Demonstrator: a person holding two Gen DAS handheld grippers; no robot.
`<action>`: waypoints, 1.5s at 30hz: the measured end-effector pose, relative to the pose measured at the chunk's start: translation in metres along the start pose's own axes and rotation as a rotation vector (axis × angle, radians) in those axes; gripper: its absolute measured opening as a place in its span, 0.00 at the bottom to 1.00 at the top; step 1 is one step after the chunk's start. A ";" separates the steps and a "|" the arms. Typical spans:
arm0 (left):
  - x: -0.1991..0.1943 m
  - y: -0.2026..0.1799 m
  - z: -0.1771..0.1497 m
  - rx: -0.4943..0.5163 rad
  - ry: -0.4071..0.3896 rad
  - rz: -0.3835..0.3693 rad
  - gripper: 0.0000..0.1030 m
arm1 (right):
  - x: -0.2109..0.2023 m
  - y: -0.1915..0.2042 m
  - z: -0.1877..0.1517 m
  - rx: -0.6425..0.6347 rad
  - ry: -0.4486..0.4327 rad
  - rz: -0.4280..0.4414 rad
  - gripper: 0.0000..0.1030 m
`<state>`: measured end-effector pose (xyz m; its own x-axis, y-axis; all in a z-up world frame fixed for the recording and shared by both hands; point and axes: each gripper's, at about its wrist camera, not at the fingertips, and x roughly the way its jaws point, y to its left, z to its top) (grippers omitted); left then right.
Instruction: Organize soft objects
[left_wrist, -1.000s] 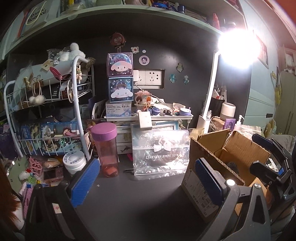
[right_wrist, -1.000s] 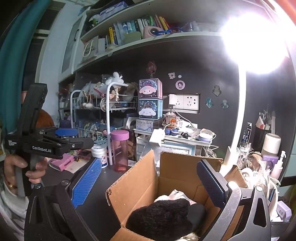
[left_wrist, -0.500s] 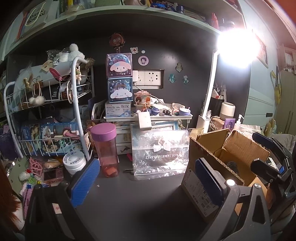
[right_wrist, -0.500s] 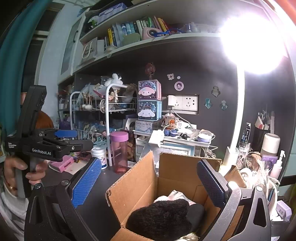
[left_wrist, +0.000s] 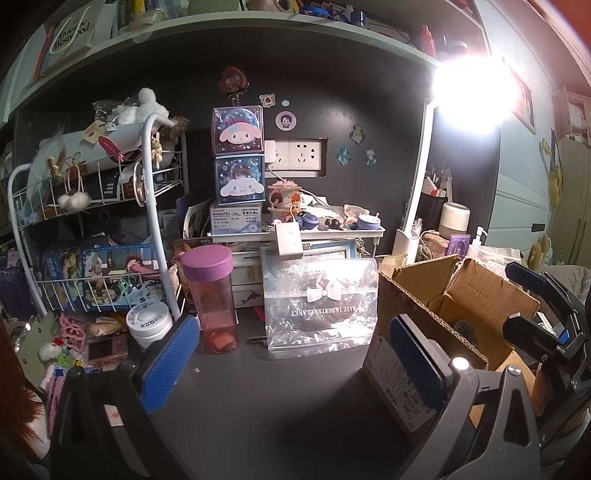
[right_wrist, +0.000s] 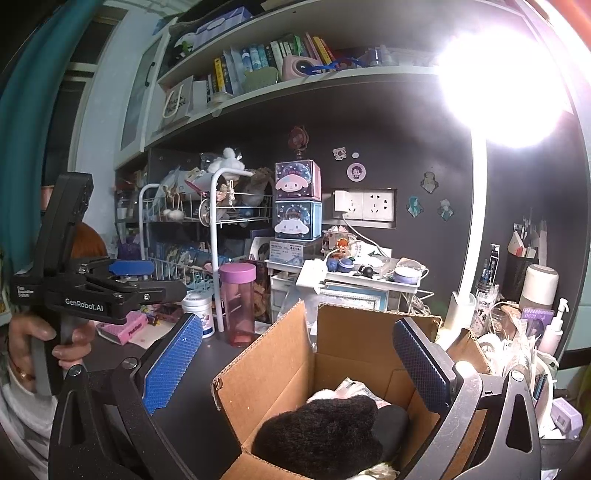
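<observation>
**With both grippers empty, box loaded: between picks**

While the right gripper (right_wrist: 297, 365) hangs over the open cardboard box (right_wrist: 266, 365), its jaws stand wide apart with nothing between them. Black plush toy (right_wrist: 325, 428) lies inside the box at 6 o'clock in the right wrist view, with a pale soft item (right_wrist: 351, 386) tucked just behind it. Left gripper (left_wrist: 291, 365) likewise spread open and empty, held over bare dark desk (left_wrist: 277, 406); the box sits at its 3 o'clock.

Judgement: a deposit looks complete; the step in hand reads as a pause before the next pick, or the close of the job.

Candidates, from the left wrist view:
- clear zip bag (left_wrist: 321, 302) standing upright at 12 o'clock, near the pink bottle (left_wrist: 216, 299); contents cannot be made out.
- small plush bits (left_wrist: 51, 350) at 9 o'clock, low beside the wire rack (left_wrist: 155, 206).
- white fluffy toy (left_wrist: 144, 109) atop the rack at 10 o'clock.

Next move, if any: left gripper swings toward one of these, closes lightly on a graspable fold, avoids knocking the bottle or the white jar (left_wrist: 147, 325). Right stays out of the box mouth.
</observation>
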<state>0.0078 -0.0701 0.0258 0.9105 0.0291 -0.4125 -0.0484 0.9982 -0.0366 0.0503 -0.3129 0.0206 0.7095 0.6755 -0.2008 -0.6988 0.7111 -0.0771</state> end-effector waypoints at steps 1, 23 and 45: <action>0.000 0.000 0.000 0.001 0.000 0.000 0.99 | 0.000 0.000 0.000 0.000 0.001 0.001 1.00; 0.000 -0.002 0.000 0.004 0.001 0.000 0.99 | -0.001 -0.001 0.000 0.004 0.000 0.002 1.00; 0.000 -0.003 0.000 0.012 0.001 0.000 0.99 | -0.002 -0.002 0.001 0.004 -0.001 0.001 1.00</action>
<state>0.0078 -0.0735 0.0256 0.9100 0.0288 -0.4137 -0.0435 0.9987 -0.0261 0.0504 -0.3161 0.0218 0.7088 0.6764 -0.2001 -0.6993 0.7111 -0.0734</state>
